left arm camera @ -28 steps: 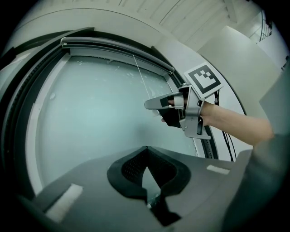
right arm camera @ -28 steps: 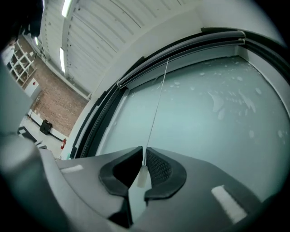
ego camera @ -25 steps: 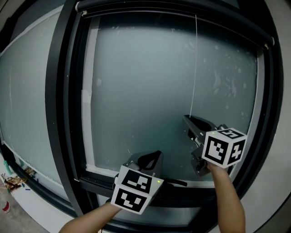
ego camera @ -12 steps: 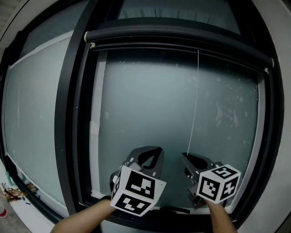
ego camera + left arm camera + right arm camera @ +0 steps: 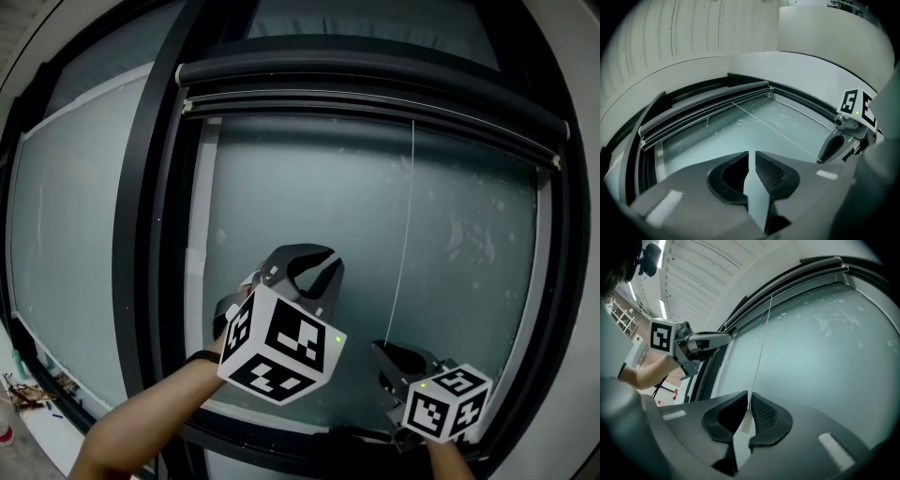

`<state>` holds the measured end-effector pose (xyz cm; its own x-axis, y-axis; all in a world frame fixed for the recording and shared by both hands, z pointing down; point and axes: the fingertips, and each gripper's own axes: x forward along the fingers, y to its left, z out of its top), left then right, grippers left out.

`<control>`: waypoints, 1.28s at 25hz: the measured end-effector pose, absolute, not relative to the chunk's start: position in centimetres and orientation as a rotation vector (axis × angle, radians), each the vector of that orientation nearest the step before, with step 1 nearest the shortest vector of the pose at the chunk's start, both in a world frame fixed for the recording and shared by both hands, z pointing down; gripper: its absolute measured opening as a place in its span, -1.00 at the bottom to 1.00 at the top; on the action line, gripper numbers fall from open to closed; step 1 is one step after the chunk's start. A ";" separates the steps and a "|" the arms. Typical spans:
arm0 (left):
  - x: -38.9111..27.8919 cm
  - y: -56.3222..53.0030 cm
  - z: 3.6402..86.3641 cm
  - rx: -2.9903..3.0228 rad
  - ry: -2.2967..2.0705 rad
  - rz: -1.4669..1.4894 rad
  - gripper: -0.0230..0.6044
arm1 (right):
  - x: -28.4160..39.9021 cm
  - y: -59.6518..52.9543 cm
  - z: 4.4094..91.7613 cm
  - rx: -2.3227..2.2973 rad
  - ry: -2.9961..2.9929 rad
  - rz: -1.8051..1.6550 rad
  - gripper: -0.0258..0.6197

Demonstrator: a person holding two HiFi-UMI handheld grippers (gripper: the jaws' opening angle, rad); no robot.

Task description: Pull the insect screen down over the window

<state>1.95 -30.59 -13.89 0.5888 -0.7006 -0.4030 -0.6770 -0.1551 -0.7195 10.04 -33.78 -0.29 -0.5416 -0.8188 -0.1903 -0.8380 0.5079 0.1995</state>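
The insect screen sits rolled up in its black housing [image 5: 375,75] at the top of the window, with its pull bar [image 5: 375,111] just beneath. A thin white pull cord [image 5: 405,234] hangs from the bar down the frosted pane. My right gripper [image 5: 389,352] is shut on the cord, its white end piece [image 5: 746,420] caught between the pads low at the right. My left gripper [image 5: 314,267] is raised before the middle of the pane. Its jaws are opening by a narrow gap [image 5: 751,157] and hold nothing. The cord [image 5: 773,129] runs to its right, apart from it.
A black window frame [image 5: 155,234] surrounds the pane, with a second frosted pane [image 5: 66,234] to its left. The bottom rail [image 5: 281,427] lies under both hands. Small litter [image 5: 23,394] lies on the floor at lower left.
My left gripper has risen from the bottom rail to mid-pane. My right gripper, still on the cord, now sits lower in the view, which has tilted up to show the screen housing.
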 end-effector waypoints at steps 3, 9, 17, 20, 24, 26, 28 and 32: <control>2.2 -30.7 -14.8 -1.801 1.090 -0.072 -0.58 | 9.6 -34.6 3.8 -1.495 2.719 0.353 -0.83; 2.2 -31.6 -16.4 -1.620 1.109 -0.153 -0.42 | 10.2 -34.6 6.9 -1.463 2.660 0.323 -0.83; 2.5 -32.9 -20.3 -1.373 1.090 -0.290 -0.25 | 9.1 -35.1 9.3 -1.480 2.671 0.303 -0.83; 2.5 -33.4 -21.8 -1.301 1.093 -0.345 -0.20 | 9.2 -35.2 10.6 -1.499 2.677 0.281 -0.83; 2.4 -35.5 -21.8 -1.256 1.094 -0.474 -0.04 | 9.7 -35.0 12.2 -1.501 2.669 0.239 -0.83; 2.4 -36.4 -21.2 -1.247 1.090 -0.528 -0.03 | 9.7 -34.5 12.4 -1.497 2.670 0.230 -0.83; 2.4 -36.9 -20.6 -1.221 1.088 -0.558 0.05 | 9.6 -34.3 12.6 -1.486 2.674 0.228 -0.83; 2.8 -37.2 -21.0 -1.229 1.106 -0.581 0.03 | 9.3 -33.7 12.7 -1.458 2.681 0.225 -0.83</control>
<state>2.79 -37.25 -20.97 0.3999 -0.8486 -0.3462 -0.1962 0.2897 -0.9368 9.33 -33.67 12.68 -0.5436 -0.8274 -0.1411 -0.8393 0.5362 0.0897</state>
